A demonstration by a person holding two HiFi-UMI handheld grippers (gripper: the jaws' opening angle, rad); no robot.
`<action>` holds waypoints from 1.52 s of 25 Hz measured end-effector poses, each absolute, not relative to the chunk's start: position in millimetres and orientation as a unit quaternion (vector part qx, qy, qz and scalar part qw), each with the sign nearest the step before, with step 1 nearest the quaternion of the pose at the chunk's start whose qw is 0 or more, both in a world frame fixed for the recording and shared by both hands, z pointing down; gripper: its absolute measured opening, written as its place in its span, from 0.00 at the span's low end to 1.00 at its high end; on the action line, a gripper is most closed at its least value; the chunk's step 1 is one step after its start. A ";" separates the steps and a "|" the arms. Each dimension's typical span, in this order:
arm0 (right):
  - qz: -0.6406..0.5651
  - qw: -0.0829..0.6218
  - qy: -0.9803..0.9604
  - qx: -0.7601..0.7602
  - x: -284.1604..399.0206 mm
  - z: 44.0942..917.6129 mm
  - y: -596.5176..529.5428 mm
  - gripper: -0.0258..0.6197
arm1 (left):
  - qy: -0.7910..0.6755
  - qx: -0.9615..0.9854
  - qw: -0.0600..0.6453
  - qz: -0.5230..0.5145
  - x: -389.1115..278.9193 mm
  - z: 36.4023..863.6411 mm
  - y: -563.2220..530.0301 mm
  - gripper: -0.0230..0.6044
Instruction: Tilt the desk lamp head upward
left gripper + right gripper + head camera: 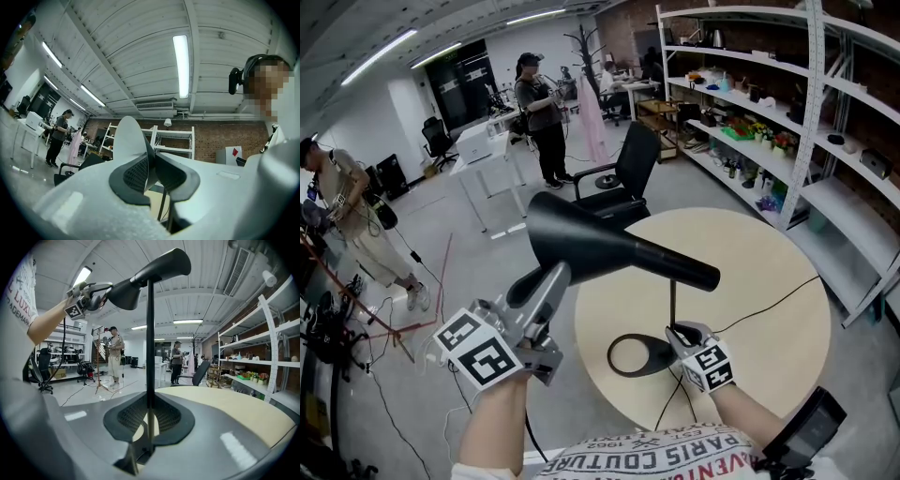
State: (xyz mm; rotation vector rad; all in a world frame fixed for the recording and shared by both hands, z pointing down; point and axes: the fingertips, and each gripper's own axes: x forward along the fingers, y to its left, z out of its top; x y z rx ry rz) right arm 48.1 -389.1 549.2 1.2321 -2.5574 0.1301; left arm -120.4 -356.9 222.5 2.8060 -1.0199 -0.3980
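A black desk lamp stands on the round beige table [759, 272]. It has a ring base [642, 357], a thin upright stem [672, 305] and a long cone head [609, 246]. The head's wide end points left and is raised. My left gripper [555, 277] is shut on the rim of that wide end. In the left gripper view the pale inside of the shade [129, 136] is pinched between the pads of that gripper [151, 171]. My right gripper [678, 330] is shut on the stem just above the base. In the right gripper view the stem [150, 343] rises from the jaws of that gripper [149, 420] to the head [150, 270].
The lamp's black cable [769, 305] runs right across the table. A black office chair [628, 169] stands behind the table. White shelves [769, 103] with small items line the right wall. Two people [539, 112] [356, 225] stand on the floor at left, among cables and stands.
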 end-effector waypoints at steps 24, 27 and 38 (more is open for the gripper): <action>0.064 0.086 -0.890 0.444 65.7 503.5 -376.8 0.13 | -0.303 0.919 0.146 -0.206 -131.0 271.4 -340.0 0.25; 0.055 0.050 -0.899 0.431 66.1 470.9 -348.8 0.13 | -0.288 0.923 0.161 -0.198 -129.0 298.8 -311.7 0.24; 0.066 0.023 -0.955 0.288 -0.3 423.4 -165.7 0.05 | -0.194 0.975 0.095 -0.052 -61.1 387.1 -147.4 0.03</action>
